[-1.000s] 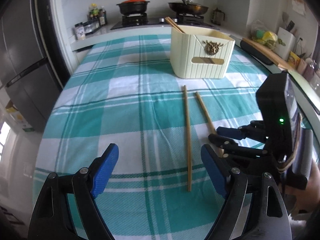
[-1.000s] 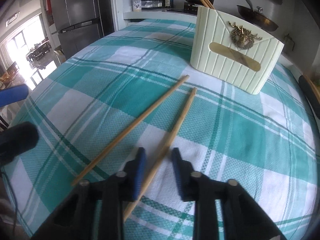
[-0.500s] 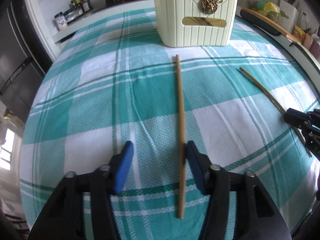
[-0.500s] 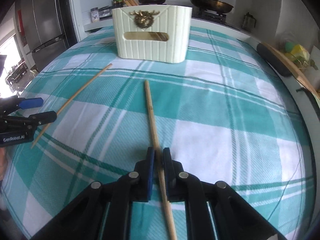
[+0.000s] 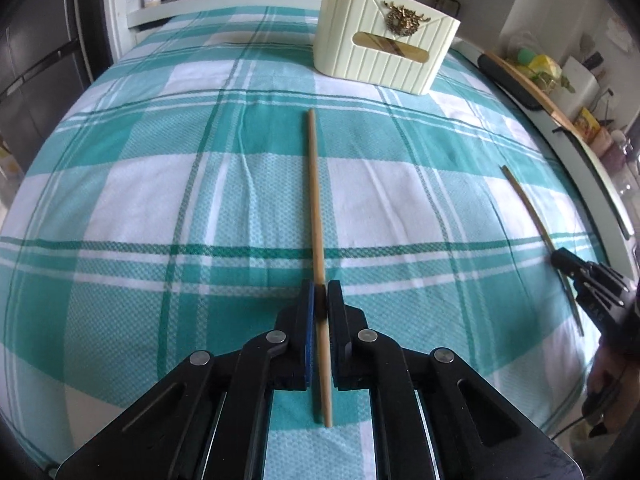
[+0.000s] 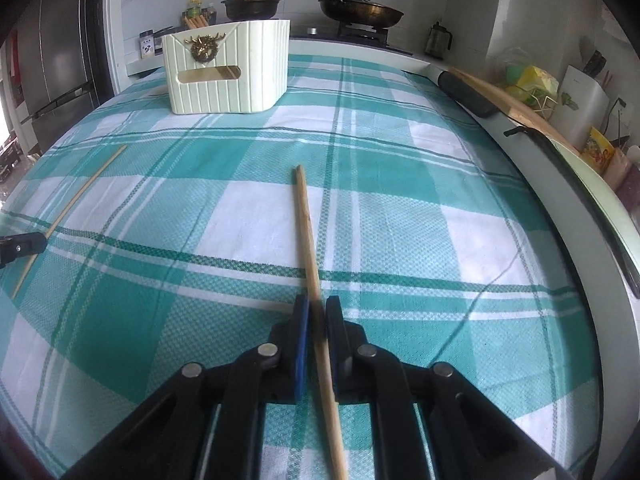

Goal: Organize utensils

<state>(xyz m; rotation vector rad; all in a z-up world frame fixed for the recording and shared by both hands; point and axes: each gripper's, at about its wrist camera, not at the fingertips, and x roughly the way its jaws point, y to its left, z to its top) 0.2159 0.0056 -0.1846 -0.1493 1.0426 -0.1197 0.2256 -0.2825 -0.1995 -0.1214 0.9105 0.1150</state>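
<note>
Two wooden chopsticks lie apart on the teal checked tablecloth (image 5: 160, 200). One chopstick (image 5: 314, 184) runs between the blue pads of my left gripper (image 5: 319, 292), whose jaws are closing and look pressed on it. My right gripper (image 6: 316, 308) pinches the other chopstick (image 6: 306, 224) near its thick end, and its jaws are opening slightly. Each view shows the other gripper off to the side: the right gripper (image 5: 576, 268) on its chopstick (image 5: 528, 208), the left gripper (image 6: 24, 244) on its chopstick (image 6: 80, 192). A cream holder (image 5: 380, 56) (image 6: 228, 80) stands at the far side with chopsticks (image 6: 194, 22) inside.
Behind the table is a stove with a black pot (image 6: 252, 4) and a frying pan (image 6: 360, 10). A steel fridge (image 6: 60, 60) stands at the left. A wooden board (image 6: 516, 104) and kitchen clutter line the counter along the table's right edge.
The left jaws have closed from wide open onto their chopstick, and that gripper has come down closer to the cloth. The right gripper has carried its chopstick sideways, away from the other one.
</note>
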